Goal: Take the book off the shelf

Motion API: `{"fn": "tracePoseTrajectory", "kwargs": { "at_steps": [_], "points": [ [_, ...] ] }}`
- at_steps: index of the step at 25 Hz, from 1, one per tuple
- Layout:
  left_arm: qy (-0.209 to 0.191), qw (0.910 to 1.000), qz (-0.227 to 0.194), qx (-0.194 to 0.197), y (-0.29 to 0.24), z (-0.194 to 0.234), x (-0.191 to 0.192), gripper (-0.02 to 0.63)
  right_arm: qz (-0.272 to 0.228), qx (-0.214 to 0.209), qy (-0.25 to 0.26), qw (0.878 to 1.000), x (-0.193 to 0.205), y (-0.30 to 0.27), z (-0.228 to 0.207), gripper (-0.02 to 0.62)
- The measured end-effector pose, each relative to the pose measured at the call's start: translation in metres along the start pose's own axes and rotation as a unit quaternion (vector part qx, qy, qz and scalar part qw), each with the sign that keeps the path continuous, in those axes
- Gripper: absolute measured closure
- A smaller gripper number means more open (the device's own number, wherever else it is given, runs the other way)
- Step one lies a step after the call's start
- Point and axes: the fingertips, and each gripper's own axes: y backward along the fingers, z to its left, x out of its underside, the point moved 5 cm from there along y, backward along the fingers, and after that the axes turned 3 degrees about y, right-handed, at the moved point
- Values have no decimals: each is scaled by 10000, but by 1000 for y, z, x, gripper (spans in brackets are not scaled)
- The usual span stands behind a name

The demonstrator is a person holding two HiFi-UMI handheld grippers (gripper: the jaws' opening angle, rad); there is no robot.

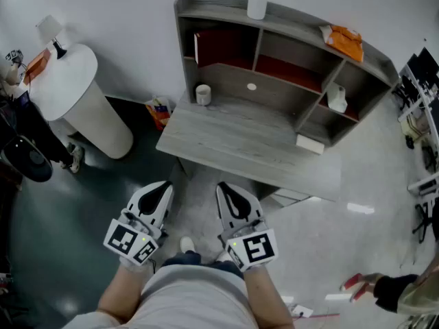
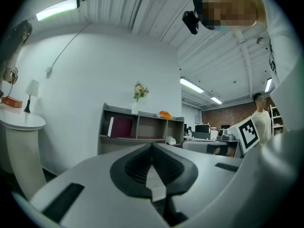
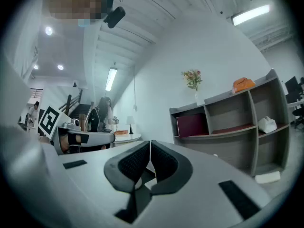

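Lower centre: I hold left gripper (image 1: 159, 187) and right gripper (image 1: 230, 189), fingers together on nothing, well short of the worktop (image 1: 240, 142). The red book (image 1: 197, 46) stands in the upper-left compartment of the shelf (image 1: 226, 9); I'd part one gripper's fingers before reaching its spine.

We see the right gripper (image 3: 150, 144) with its jaws pressed together and nothing between them. Beyond it, to the right, stands the shelf (image 3: 223, 148). The book (image 3: 192, 125), dark red, is in the shelf's upper left compartment. On the shelf's top are flowers (image 3: 192, 78) and, further right, an orange thing (image 3: 243, 84). A white thing (image 3: 267, 124) lies in the shelf's right compartment. Left of the shelf, a lamp (image 3: 130, 125) stands on a round table (image 3: 126, 137).
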Motion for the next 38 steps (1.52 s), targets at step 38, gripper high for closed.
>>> {"fn": "tracePoseTrajectory", "kwargs": {
  "at_steps": [38],
  "points": [
    [212,9996,109,-167,-3,160,3,588,336,114,-306,9989,35,-143,17,574]
  ]
}}
